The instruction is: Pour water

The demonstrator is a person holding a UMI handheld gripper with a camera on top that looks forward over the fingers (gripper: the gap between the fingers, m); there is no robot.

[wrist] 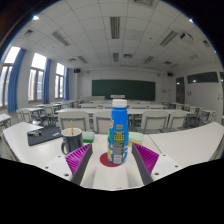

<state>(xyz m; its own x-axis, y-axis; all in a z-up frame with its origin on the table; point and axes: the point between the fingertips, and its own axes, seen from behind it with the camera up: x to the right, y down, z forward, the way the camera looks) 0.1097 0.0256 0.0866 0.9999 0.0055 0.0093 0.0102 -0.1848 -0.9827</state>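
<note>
Presently, the bottle (119, 133) stands upright on the table (185, 140) between the open gripper (112, 160) fingers, mug (72, 141) alongside; likely rigid, smooth-labelled, top-heavy if full; grip mid-body.

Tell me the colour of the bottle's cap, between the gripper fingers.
Blue. The bottle carries a blue cap over a white neck, seen in the gripper view, beside a dark mug.

The bottle (119, 131) base is hidden behind the fingers (85, 160). Label print on the bottle is too small to read. The mug (72, 141) interior is not visible. The dark item (44, 134) on the surface (30, 150) is unidentifiable.
</note>
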